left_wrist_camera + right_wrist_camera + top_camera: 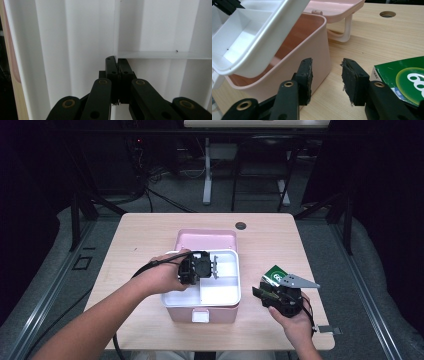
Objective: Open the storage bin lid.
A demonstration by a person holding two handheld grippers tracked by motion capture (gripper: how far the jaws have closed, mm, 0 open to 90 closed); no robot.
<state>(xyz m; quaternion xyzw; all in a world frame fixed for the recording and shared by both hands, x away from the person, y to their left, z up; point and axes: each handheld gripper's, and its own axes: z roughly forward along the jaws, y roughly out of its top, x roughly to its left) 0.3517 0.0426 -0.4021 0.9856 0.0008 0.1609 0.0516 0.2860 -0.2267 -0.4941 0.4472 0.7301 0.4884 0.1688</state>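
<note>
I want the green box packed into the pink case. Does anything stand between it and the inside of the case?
Yes. The white divided plastic tray sits tilted over the opening of the pink plastic case, lifted by the left gripper shut on its divider. The green cardboard box lies on the table beside the case.

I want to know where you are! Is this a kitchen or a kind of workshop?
Probably a lab or recording room, not a kitchen. A small wooden table stands on grey carpet, cables trail across the floor behind, and dark curtains hang around it.
</note>
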